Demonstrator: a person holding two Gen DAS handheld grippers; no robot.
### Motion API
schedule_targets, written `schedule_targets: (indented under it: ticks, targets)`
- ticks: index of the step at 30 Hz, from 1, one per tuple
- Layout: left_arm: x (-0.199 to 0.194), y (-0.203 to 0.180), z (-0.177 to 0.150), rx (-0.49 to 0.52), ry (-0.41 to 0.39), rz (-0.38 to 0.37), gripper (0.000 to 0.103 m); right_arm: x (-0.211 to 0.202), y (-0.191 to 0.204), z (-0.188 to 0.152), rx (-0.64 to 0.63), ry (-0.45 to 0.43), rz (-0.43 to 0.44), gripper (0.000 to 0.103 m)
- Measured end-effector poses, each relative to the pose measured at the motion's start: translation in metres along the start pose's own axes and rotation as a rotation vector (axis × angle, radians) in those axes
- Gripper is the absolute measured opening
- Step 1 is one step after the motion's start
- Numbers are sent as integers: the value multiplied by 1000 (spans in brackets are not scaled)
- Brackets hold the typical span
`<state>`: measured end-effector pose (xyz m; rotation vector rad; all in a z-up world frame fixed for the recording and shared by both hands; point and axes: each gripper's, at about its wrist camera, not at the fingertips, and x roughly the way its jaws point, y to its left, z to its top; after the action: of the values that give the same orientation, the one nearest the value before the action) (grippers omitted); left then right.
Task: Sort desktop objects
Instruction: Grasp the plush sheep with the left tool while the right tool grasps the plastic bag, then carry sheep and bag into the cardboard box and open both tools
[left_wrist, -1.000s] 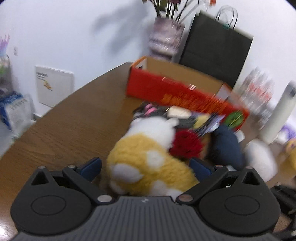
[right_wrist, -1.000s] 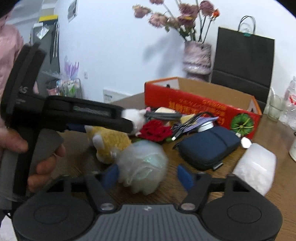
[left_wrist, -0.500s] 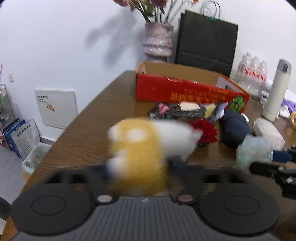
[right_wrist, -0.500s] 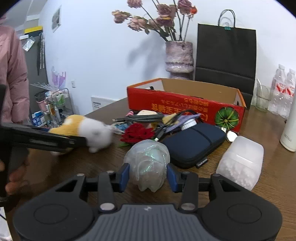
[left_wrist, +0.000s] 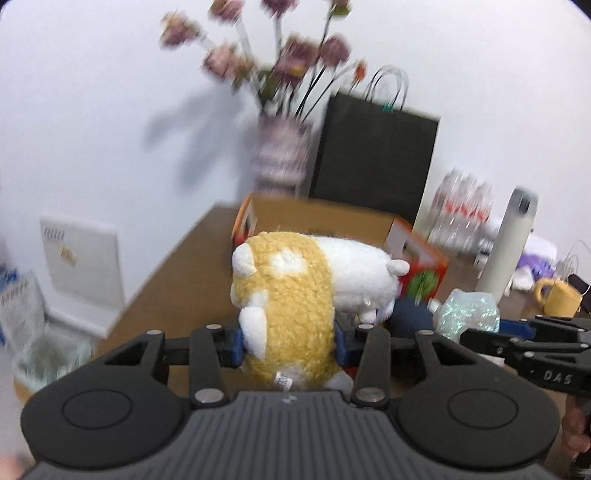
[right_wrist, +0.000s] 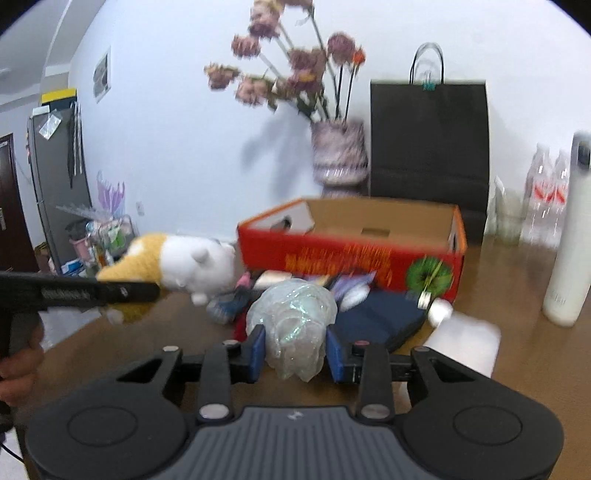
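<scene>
Both of my loads have come up off the desk (right_wrist: 517, 280) since a second ago: the plush toy (left_wrist: 295, 306), which lay low among the clutter, now sits in the middle of the left view, raised in front of the red cardboard box (right_wrist: 351, 251). My left tongs (left_wrist: 288, 345) are closing on its yellow body, blue pads pressed into the fur on both sides, its white head pointing toward the right of the frame. My right tongs (right_wrist: 293, 350) are closing too, narrowed around the crinkly clear bundle (right_wrist: 291, 321) (some iridescent wrap, I cannot tell what exactly), which bulges above the pads at centre frame. Behind it, low on the desk, lie the navy pouch (right_wrist: 380, 321) and a white packet (right_wrist: 465, 343), with a white flask (right_wrist: 569, 236) upright at the right edge.
</scene>
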<state>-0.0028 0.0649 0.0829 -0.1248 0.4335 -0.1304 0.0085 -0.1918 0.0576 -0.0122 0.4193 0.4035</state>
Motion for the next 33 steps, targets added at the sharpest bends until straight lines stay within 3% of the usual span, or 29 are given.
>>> schedule_targets:
  ticks: [5, 9, 12, 16, 18, 20, 24, 26, 28, 32, 33]
  targets:
    - [33, -11, 64, 54, -73, 9, 45, 17, -20, 50, -24, -63, -53, 33]
    - [87, -5, 106, 9, -53, 2, 45, 52, -41, 97, 0, -54, -71, 33]
    - [136, -3, 123, 21, -41, 41, 45, 88, -59, 126, 31, -24, -62, 34]
    - [204, 1, 136, -29, 46, 0, 45, 150, -86, 146, 75, 72, -83, 34]
    - [236, -2, 137, -2, 77, -17, 46, 179, -99, 149, 96, 118, -110, 34]
    - [269, -6, 130, 54, 108, 31, 47, 205, -113, 150, 134, 167, -119, 34]
    - [325, 9, 115, 19, 242, 96, 47, 259, -130, 149, 188, 271, -138, 35]
    - [336, 8, 116, 71, 294, 130, 48, 285, -133, 152, 203, 321, -145, 35]
    - [331, 7, 112, 125, 273, 128, 50, 311, -135, 156, 230, 372, -145, 35]
    - [339, 21, 112, 68, 285, 95, 53, 357, -127, 153, 230, 487, -160, 35]
    - [339, 23, 114, 53, 289, 79, 56, 364, -126, 152, 235, 499, -161, 40]
